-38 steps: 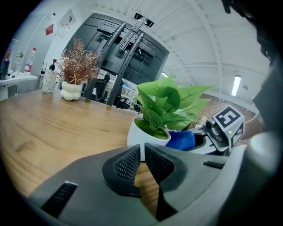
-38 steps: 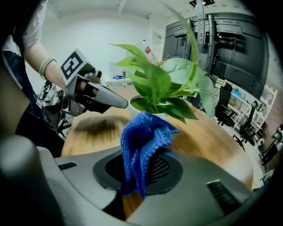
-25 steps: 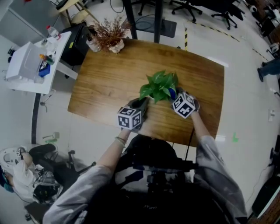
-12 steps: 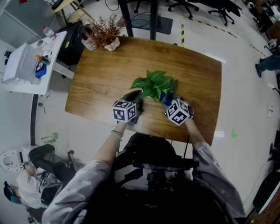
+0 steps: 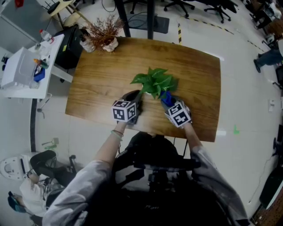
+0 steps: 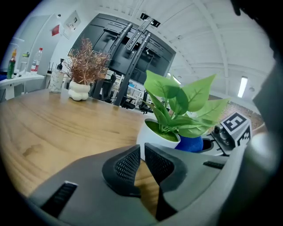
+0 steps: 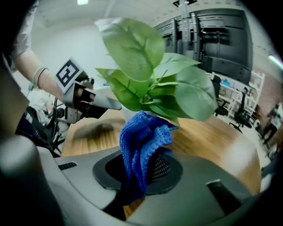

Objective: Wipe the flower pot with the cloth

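Note:
A white flower pot with a green leafy plant stands near the front middle of the wooden table. My right gripper is shut on a blue cloth, and the cloth is pressed against the pot's right side under the leaves. The cloth also shows behind the pot in the left gripper view. My left gripper sits just left of the pot, low over the table. Its jaws stand almost together with nothing between them. In the head view it is the left gripper beside the leaves.
A dried brown plant in a small white pot and a clear bottle stand at the table's far left corner. A white side table with small items is off to the left. Office chairs stand beyond the table.
The right gripper with the cloth has slid slightly back toward me along the pot's side. The left gripper has stayed beside the pot, a little closer to it.

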{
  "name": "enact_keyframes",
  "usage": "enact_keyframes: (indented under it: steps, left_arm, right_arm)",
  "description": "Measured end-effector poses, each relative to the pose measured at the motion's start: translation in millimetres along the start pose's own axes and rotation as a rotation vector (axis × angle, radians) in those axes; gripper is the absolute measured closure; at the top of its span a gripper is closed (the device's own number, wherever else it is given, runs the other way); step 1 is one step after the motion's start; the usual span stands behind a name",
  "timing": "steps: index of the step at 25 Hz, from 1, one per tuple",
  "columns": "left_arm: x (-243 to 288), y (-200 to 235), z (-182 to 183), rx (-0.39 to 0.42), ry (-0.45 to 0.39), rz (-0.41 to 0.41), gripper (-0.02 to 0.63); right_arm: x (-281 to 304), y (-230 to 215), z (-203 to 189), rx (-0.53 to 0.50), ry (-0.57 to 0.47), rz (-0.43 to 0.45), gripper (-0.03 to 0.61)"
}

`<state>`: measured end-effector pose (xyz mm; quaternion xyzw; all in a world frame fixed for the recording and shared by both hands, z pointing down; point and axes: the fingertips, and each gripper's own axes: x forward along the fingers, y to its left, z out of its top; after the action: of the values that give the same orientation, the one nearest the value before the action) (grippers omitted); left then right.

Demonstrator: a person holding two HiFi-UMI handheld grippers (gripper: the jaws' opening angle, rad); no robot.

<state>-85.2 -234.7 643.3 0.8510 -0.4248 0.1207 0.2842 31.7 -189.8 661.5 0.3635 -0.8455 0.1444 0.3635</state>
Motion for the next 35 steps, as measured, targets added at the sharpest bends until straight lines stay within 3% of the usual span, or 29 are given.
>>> enact_keyframes:
  steps: [5,9,13,18,24,35]
  left_arm:
    - [-28,-10,-1,0.021,-0.037,-0.030,0.588]
    - [-47,-26,0,0.020,-0.086,-0.060,0.588]
    - [-58,-53,5,0.036,-0.122,-0.082,0.588]
    - [-75,-92,4,0.057,-0.169,-0.080,0.588]
    - [-106,-133,-10,0.028,-0.249,0.006,0.588]
    - [-142,-169,-45,0.036,-0.243,0.104,0.588]
  right_arm:
    - [-33,8,-1,0.296,-0.127,-0.070,0.506]
    - [-55,24,1,0.371,-0.188,-0.110,0.506]
    - [-76,37,7,0.423,-0.245,-0.094,0.506]
    - [-100,45,1,0.437,-0.284,-0.066,0.508]
    - [-130,60,-17,0.412,-0.299,-0.006,0.508]
    - [-162,93,-37,0.365,-0.318,0.053,0.508]
